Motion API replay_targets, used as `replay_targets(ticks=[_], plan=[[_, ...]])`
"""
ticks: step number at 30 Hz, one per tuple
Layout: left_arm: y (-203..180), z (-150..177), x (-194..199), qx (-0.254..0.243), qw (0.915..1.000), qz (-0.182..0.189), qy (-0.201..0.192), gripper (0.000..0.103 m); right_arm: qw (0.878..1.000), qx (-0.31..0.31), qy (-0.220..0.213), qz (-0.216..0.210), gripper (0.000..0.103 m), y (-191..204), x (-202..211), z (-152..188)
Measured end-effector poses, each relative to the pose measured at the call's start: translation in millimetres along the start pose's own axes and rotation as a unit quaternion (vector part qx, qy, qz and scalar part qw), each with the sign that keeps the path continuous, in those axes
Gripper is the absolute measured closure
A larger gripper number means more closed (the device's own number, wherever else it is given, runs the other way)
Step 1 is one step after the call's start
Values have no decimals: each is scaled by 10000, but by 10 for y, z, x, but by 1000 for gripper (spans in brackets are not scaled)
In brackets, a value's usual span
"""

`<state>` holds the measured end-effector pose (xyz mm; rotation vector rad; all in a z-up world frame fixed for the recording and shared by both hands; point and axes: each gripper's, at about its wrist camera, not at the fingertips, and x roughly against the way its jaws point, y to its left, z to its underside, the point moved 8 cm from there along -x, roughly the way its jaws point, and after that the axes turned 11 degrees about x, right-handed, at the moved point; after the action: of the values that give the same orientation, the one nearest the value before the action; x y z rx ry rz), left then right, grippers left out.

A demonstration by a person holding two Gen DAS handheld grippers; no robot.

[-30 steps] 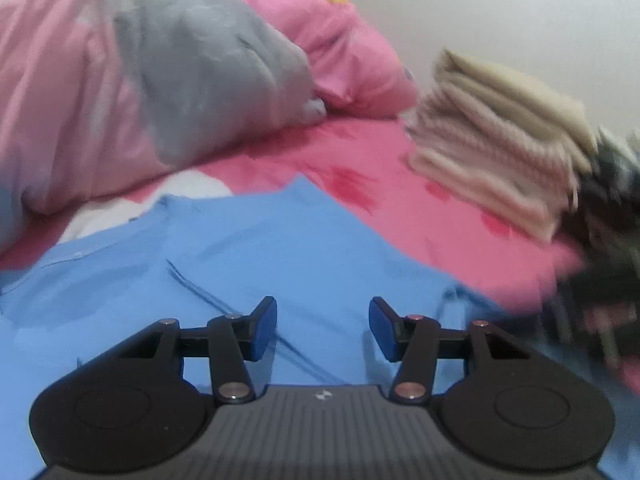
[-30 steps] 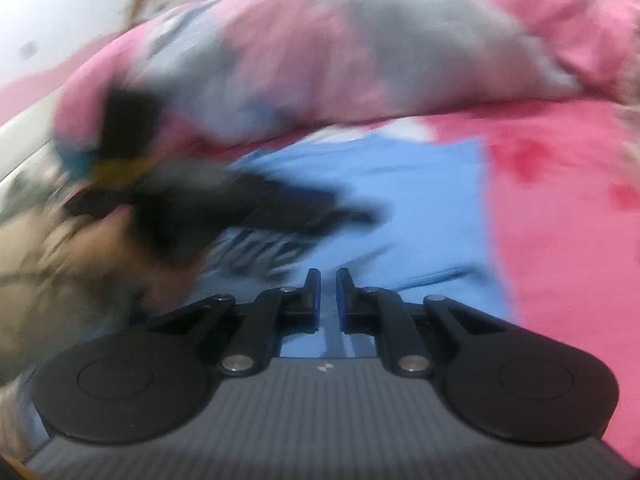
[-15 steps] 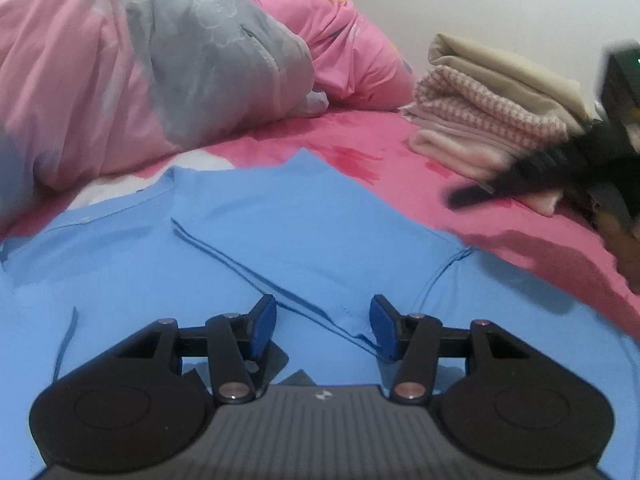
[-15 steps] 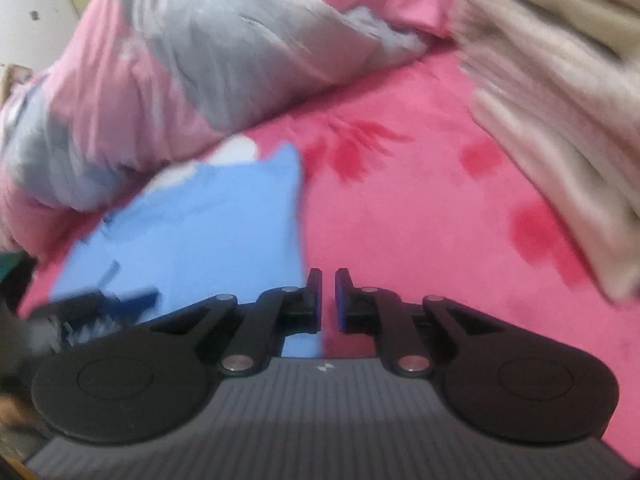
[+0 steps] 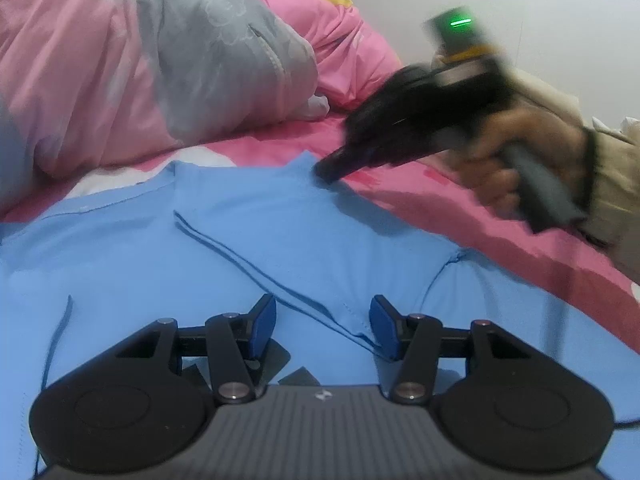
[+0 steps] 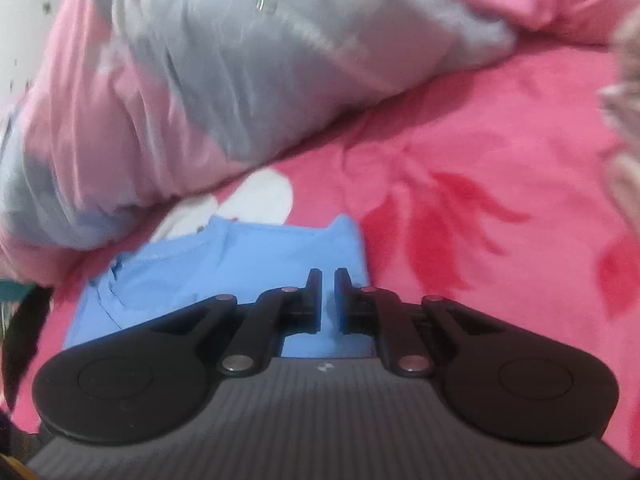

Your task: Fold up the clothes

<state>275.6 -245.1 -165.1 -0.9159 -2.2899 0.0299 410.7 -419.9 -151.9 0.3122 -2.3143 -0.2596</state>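
Note:
A light blue shirt lies spread on the pink bed, a sleeve folded over its body. My left gripper is open, low over the shirt, its jaws either side of the folded sleeve's hem. My right gripper has its jaws nearly together with nothing between them, low over the shirt's far corner. In the left wrist view the right gripper shows as a blurred black shape with its tip at that far corner, held by a hand.
A pink and grey duvet is heaped along the back of the bed. The pink floral sheet lies to the right of the shirt. A blurred stack of folded beige clothes sits at the right edge.
My right gripper has swung left and down to the shirt's far corner. My left gripper has stayed open in place over the folded sleeve.

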Motion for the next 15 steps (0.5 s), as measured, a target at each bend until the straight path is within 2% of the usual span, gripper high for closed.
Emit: replay_targets(ticks=[1,3,5,7,8,11,13,15], plan=[[-8,3,1,-31,10000,-24,-13,50,10000,-80,47,31,102,-50,-115,-45],[-21,9,6,-81,9999,-61,-30,50,9990,-423,-100,58,103,-197,-251,-180],[-15,6,11,-65,10000,-50,-27,50,9961,-761,-431,119,96,-309,-211,-333],[-8,-1,18,-27,10000,-27,-20,50,9944,-770,-623,358,96,-349,-90,-431],[-9,-4,22,-21,10000,-24,-16,50,9953,-698,-602,286,96,-290,-35,-438],[-11,-8,34,-6,10000,-22,1,50,9986,-211,-127,-476,96,136,52,-278],[1,-13,40,13,10000,-19,20,50,9942,110,312,-1023,96,440,-31,-137],[16,-18,50,27,10000,-23,37,50,9872,320,765,-1361,96,694,-269,-19]])
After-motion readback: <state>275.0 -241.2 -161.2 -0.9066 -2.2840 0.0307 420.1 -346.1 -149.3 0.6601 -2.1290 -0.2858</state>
